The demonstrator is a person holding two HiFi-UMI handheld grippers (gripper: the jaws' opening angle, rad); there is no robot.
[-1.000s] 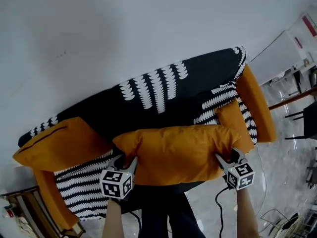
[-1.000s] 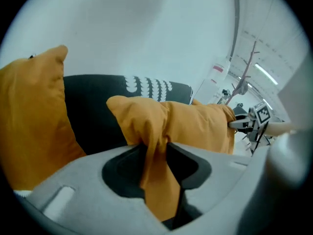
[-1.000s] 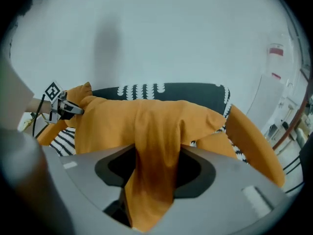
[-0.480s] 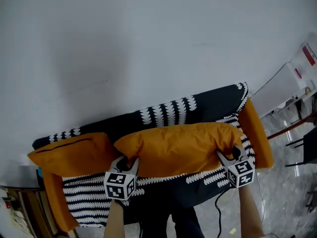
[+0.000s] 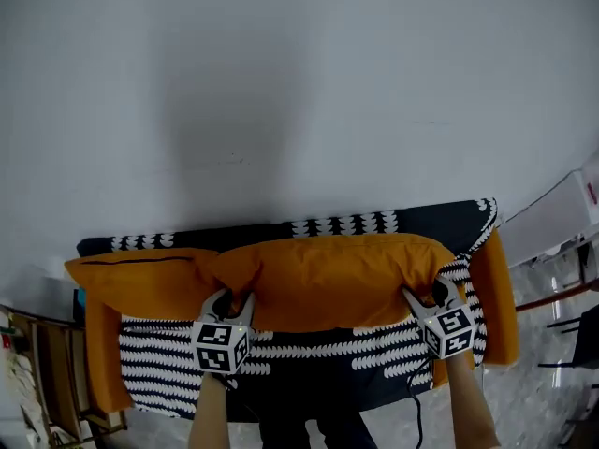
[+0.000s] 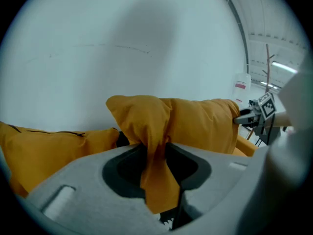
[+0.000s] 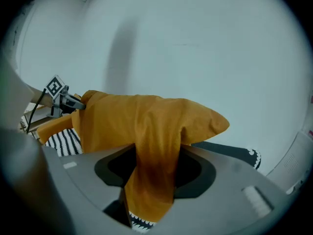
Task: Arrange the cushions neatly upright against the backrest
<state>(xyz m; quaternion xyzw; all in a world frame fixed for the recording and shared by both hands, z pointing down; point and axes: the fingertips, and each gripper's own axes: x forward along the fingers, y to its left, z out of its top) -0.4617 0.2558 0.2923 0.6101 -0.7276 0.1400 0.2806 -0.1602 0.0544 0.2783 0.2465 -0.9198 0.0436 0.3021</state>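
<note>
A long orange cushion [image 5: 337,279] hangs lengthwise in front of the sofa backrest [image 5: 435,221], held at both ends. My left gripper [image 5: 232,301] is shut on its left corner, whose fabric is bunched between the jaws [image 6: 155,173]. At the other end my right gripper [image 5: 423,297] is shut on the right corner [image 7: 151,180]. A second orange cushion [image 5: 140,283] leans against the backrest at the left, touching the held one. From each gripper view the cushion [image 6: 200,124] [image 7: 142,124] stretches across to the other gripper [image 6: 254,114] [image 7: 62,98].
The sofa has a black-and-white patterned cover [image 5: 309,358] and orange armrests on the left [image 5: 101,368] and right [image 5: 496,293]. A plain pale wall [image 5: 299,82] rises behind it. Wooden furniture [image 5: 42,372] stands at the left, and a white cabinet [image 5: 562,221] and chair legs [image 5: 571,321] at the right.
Both grippers have carried the long cushion back from over the seat front to the backrest, level with the left cushion. The head view has tilted up towards the wall.
</note>
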